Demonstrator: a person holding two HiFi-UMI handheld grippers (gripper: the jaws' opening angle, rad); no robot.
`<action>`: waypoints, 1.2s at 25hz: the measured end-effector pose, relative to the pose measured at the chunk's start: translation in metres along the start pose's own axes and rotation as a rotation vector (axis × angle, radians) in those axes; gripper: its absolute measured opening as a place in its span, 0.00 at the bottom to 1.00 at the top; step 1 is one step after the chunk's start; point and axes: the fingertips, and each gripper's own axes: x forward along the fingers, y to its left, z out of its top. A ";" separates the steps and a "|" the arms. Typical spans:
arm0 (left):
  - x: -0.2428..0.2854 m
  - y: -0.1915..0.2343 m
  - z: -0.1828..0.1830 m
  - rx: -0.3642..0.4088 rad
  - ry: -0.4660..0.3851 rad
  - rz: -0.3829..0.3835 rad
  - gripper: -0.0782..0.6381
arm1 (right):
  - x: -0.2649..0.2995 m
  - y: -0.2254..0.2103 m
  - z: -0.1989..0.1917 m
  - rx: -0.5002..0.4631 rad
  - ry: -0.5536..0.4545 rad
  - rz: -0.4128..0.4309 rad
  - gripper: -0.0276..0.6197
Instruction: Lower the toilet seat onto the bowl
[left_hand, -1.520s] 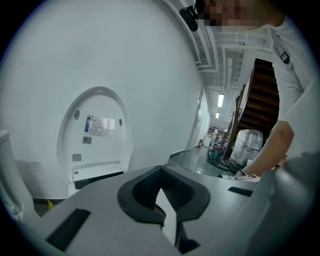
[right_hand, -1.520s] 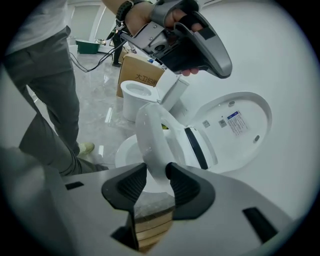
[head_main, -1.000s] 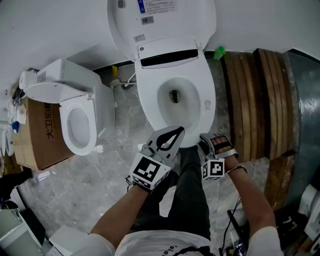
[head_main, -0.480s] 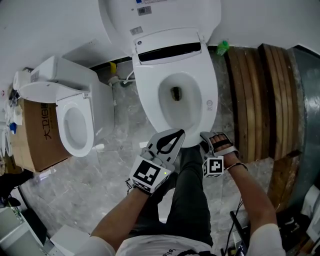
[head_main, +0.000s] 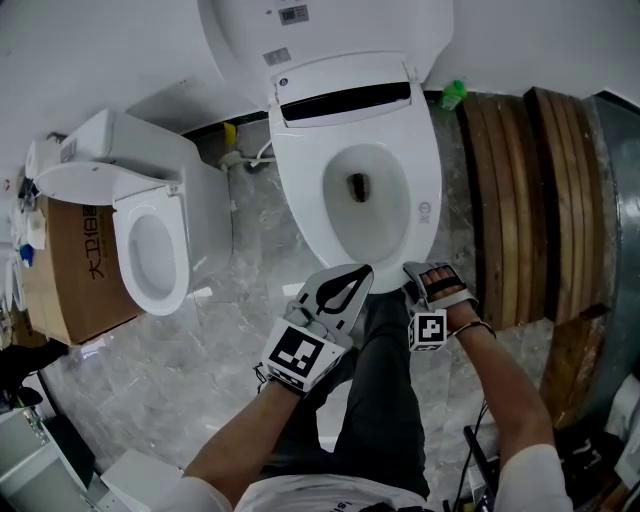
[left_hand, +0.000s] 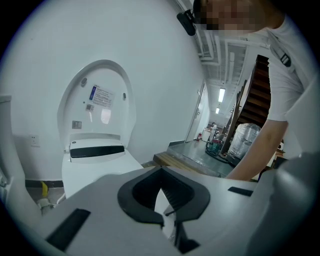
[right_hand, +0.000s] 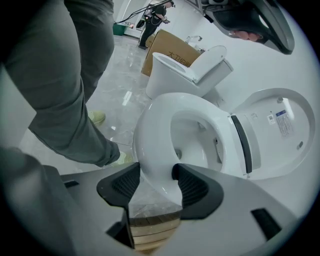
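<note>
The white toilet seat lies flat on the bowl, and the lid stands up against the wall. My right gripper is at the seat's front rim. In the right gripper view its jaws are opening, with the seat's front edge between the two black pads. My left gripper hovers just left of it at the rim, shut on nothing. In the left gripper view its closed tips point toward the seat and the raised lid.
A second, smaller toilet stands to the left with a cardboard box beyond it. Stacked wooden boards stand right of the bowl, with a green object at the wall. The person's dark trouser leg is between my arms.
The seat stays flat on the bowl throughout. Both grippers remain at its front rim, and the head view shifts slightly so the toilet sits a little further right.
</note>
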 end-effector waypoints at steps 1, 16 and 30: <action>0.000 0.000 -0.001 -0.001 0.001 -0.001 0.12 | 0.003 0.002 0.000 -0.003 0.003 0.004 0.41; 0.001 -0.001 -0.004 -0.010 0.014 0.003 0.12 | 0.013 0.009 -0.008 0.070 0.012 0.024 0.38; -0.035 -0.037 0.080 -0.007 0.028 -0.019 0.12 | -0.151 -0.113 0.030 0.575 -0.100 -0.201 0.13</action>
